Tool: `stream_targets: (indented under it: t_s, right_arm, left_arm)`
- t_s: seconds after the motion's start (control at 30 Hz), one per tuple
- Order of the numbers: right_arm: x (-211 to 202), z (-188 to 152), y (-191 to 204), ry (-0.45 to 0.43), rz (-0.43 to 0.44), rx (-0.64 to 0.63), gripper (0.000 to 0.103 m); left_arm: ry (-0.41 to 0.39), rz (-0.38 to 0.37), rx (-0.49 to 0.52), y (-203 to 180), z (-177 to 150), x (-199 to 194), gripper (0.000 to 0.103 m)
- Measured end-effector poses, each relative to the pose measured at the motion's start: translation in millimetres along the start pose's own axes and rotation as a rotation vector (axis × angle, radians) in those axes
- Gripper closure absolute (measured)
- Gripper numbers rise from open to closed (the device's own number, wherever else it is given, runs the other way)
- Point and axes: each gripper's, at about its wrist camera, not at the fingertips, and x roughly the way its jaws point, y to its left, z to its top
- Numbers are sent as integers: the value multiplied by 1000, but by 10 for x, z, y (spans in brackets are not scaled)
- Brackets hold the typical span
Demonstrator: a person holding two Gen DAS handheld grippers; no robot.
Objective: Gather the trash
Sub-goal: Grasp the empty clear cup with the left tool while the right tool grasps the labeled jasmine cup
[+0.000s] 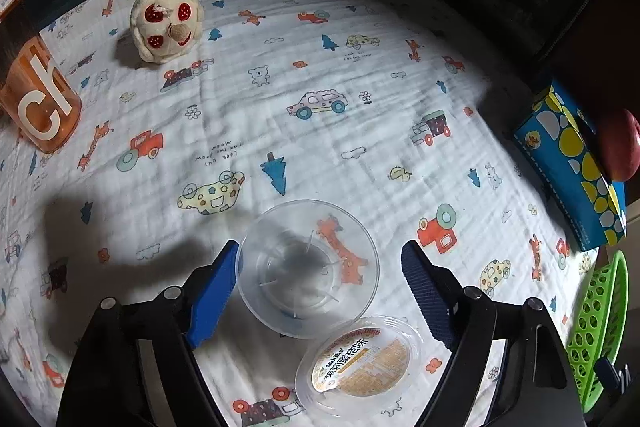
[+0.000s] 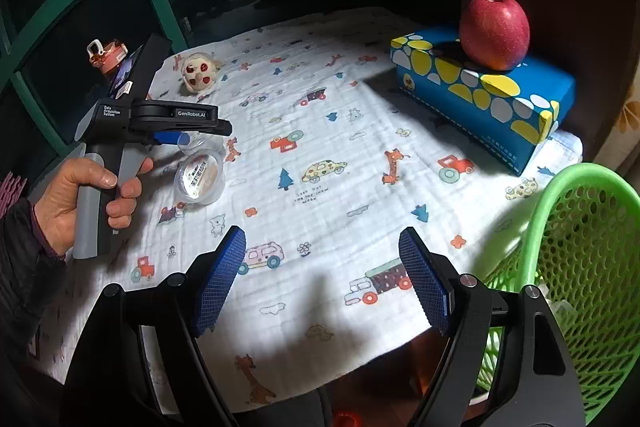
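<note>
Item: clear, thin-walled round plastic cup, empty, lying on the white cartoon-print cotton cloth near the table's front edge. Just beside it, its rim touching or overlapping the cup's in the left wrist view, lies a second clear plastic tub with a printed orange-and-white label lid; we cannot tell whether that one is full.

Handling, as we judge it: very light, springy, smooth-sided, prone to skid on the cloth or crush under a hard squeeze. Best taken across the rim, where the wall is stiffest, with modest pressure.

Left gripper: blue pads spread wide, straddling the cup. The left pad sits at the cup's rim, possibly touching; the right pad stands apart from it. Nothing is gripped yet.

Right gripper: pads wide apart over bare cloth, holding nothing and touching nothing.

Destination, we assume: green perforated plastic basket at the right table edge, well apart from the cup.

Not for collection, by our reckoning: red apple resting on the blue box with yellow and white dots.
</note>
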Motion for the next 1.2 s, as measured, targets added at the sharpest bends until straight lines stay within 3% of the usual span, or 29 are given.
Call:
stream_targets:
  t_s: [0.23,0.77,1.2]
  right_arm:
    - [107,23,124,20,12,-23,24]
    - [584,159,670,63,109,-102,24]
    - [1213,294,1115,131,150,-157,24]
  left_arm:
    - [8,-13,1,43,-12,51,42]
    - [-119,29,-24,504,-22,-597,43]
    - [-156,70,-82,1000,-183,-922,43]
